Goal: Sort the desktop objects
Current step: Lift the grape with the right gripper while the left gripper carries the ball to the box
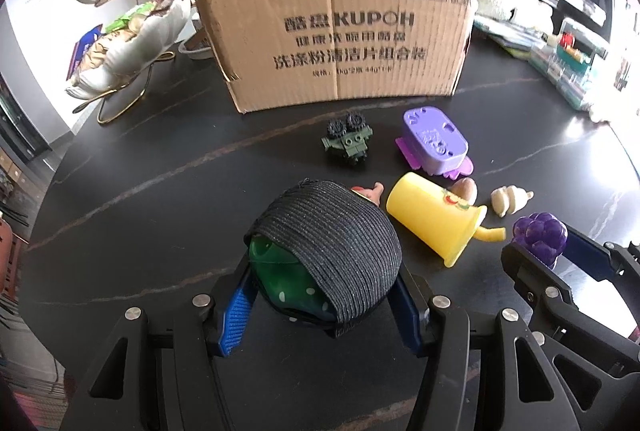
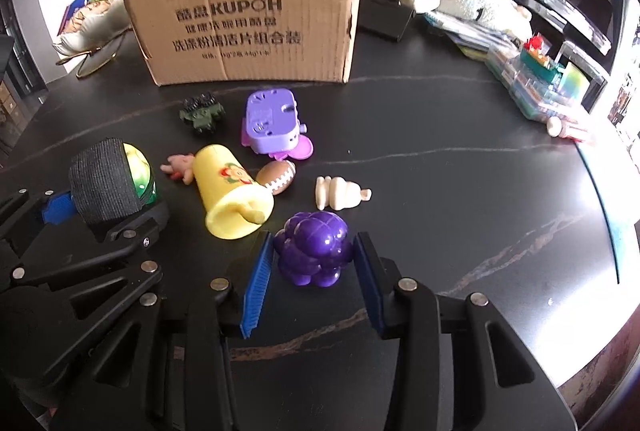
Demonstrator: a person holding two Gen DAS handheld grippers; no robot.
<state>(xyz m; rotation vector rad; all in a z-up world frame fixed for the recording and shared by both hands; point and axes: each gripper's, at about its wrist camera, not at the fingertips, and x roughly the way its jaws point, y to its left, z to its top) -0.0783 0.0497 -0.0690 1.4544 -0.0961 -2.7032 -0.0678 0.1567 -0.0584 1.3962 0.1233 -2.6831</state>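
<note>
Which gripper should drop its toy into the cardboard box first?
Left, probably. The left gripper already clamps the green toy; the right gripper's fingers only flank the purple grapes on the table.

I see glossy purple grapes [image 2: 314, 247], a yellow cup [image 2: 230, 193] with a flower print — and a white-laced brown football [image 2: 277, 177].

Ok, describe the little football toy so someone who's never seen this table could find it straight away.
Start at the cardboard box on the dark table; nearer than it lies a tipped yellow cup. The football sits against the cup's right side, the only brown piece, with white laces.
</note>
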